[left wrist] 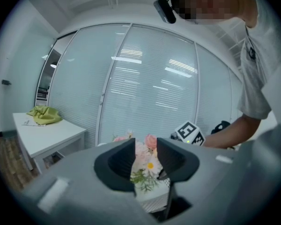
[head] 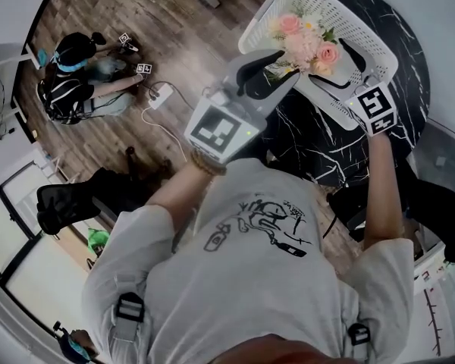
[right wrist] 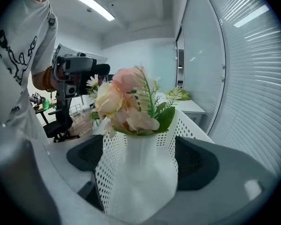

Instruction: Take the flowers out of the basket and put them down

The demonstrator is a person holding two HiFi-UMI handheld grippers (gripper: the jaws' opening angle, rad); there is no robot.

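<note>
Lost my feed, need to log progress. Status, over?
Left tongs open, flowers just ahead. Right tongs open, astride the basket corner. Flowers in their white vase, inside basket. Nothing blocking.

Pink and cream flowers [head: 307, 44], green-leaved, in a white, hole-dotted basket [head: 364, 29] — beneath the basket, a black table [head: 311, 142] veined white.

The basket [right wrist: 107, 172] hides the stems of the flowers [right wrist: 126, 102] in the right gripper view.
</note>
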